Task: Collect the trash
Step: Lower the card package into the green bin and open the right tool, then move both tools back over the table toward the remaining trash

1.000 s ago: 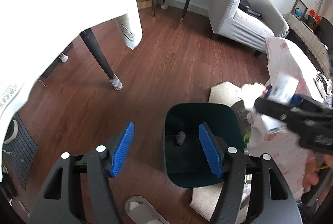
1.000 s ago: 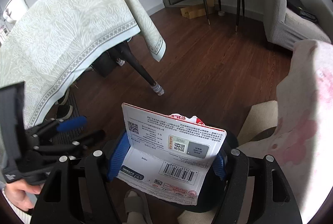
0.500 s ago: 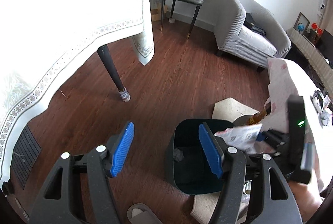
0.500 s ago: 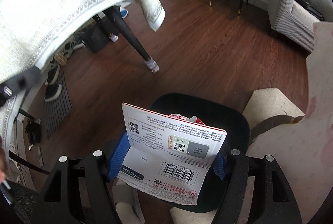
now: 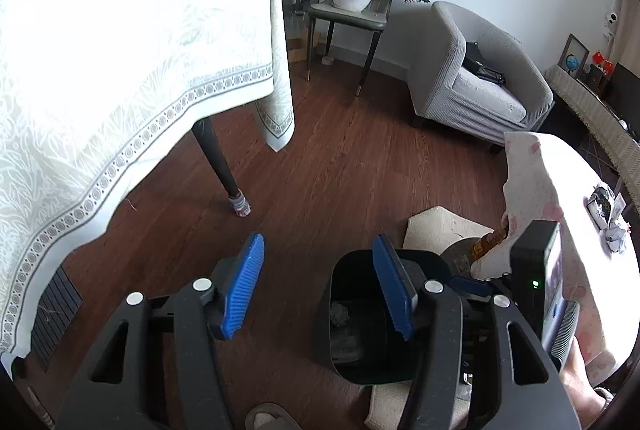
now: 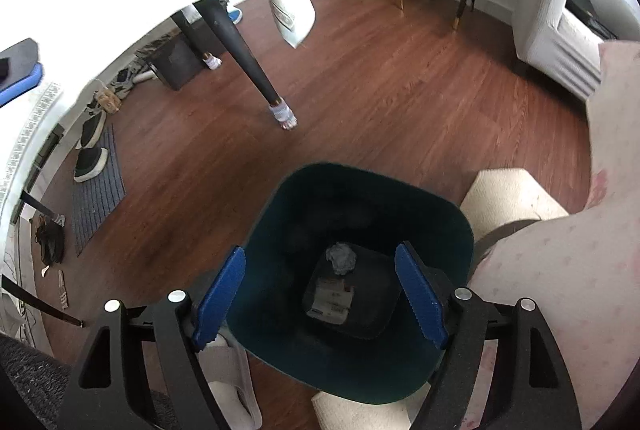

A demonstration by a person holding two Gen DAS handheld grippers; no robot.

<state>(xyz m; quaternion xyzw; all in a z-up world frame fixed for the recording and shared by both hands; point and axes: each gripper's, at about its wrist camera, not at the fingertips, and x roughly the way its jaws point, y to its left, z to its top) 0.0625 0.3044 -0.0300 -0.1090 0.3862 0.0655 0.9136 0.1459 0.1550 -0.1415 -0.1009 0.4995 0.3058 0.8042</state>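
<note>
A dark green trash bin (image 6: 456,230) stands on the wooden floor. My right gripper (image 6: 320,294) is open and empty directly above its mouth. Inside the bin lie a white printed package (image 6: 332,300) and a grey crumpled wad (image 6: 341,257). In the left wrist view the bin (image 5: 342,278) is at lower centre, partly behind my open, empty left gripper (image 5: 320,290), which hangs above the floor to the bin's left. The right gripper's body (image 5: 536,282) shows beside the bin. Crumpled trash (image 5: 608,218) lies on the pink-covered table at right.
A table with a white cloth (image 5: 120,70) and a dark leg (image 5: 220,166) stands left. A grey armchair (image 5: 480,78), a chair with a plant (image 5: 352,10), a cream rug (image 6: 508,198), slippers (image 6: 228,374) and shoes on a mat (image 6: 92,158) surround the bin.
My right gripper moved over the bin and opened; the white package it held now lies inside the bin. The left gripper rose and drew back, staying open.
</note>
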